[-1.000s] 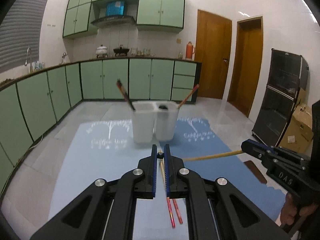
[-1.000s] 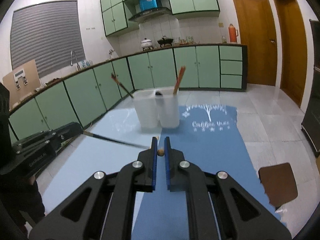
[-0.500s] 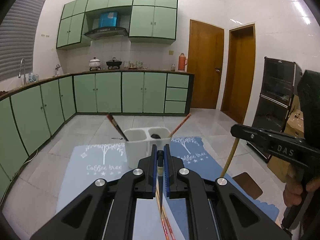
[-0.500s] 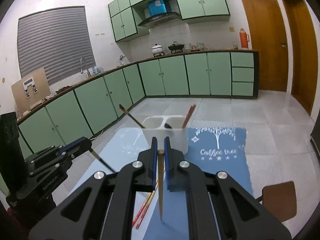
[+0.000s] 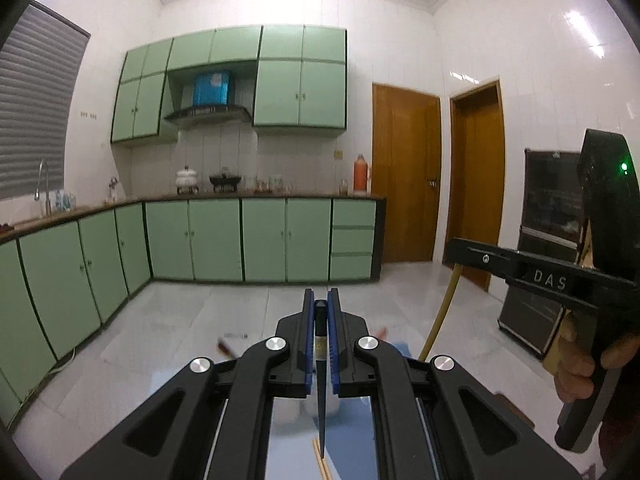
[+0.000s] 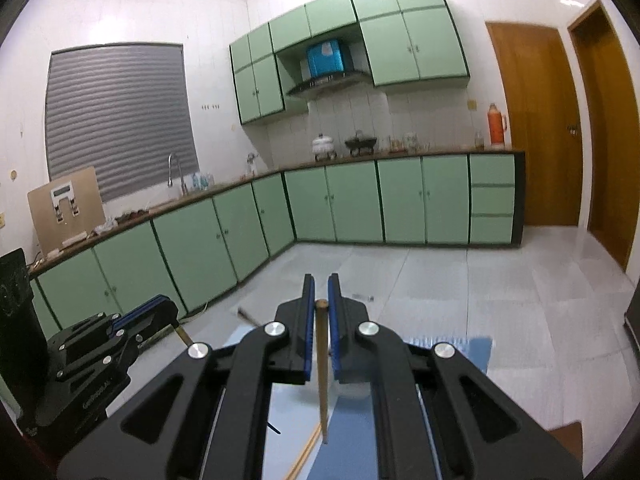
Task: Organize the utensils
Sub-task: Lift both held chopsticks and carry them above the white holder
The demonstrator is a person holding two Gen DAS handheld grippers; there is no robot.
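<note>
Clamping one chopstick in each gripper, I am holding both well above the blue mat [image 6: 478, 354] on the kitchen floor. My left gripper [image 5: 321, 314] has its blue pads pressed together on a dark chopstick [image 5: 321, 396]: blunt end pinched up at the fingertips, long axis running almost straight down between the arms of the tool, thin tip pointing at the mat below. My right gripper [image 6: 321, 304] is doing the same with a tan wooden chopstick [image 6: 322, 380], thick end caught between the pads, shaft hanging down and tip dangling free over the mat. Both sticks are hanging near vertical, which I judge is the attitude needed for dropping into a cup.

The white holder [image 5: 288, 410] is the target, I think. It is sitting directly under and slightly ahead of the fingers in both views, mostly hidden behind the gripper bodies and blurred. In the left view a reddish stick [image 5: 222, 347] pokes out left of the fingers, apparently leaning out of the holder. I cannot tell which compartment sits under which tip.

Neither hand looks clearly nearer; the right tool shows at the right edge of the left view with its yellow stick angling down, roughly level with mine. More loose sticks [image 6: 304, 454] are lying on the mat near its close edge, under the right gripper.

Next move, as I judge it: lowering tips straight down into the holder. Risk: tips missing the rim, since it is out of sight.
</note>
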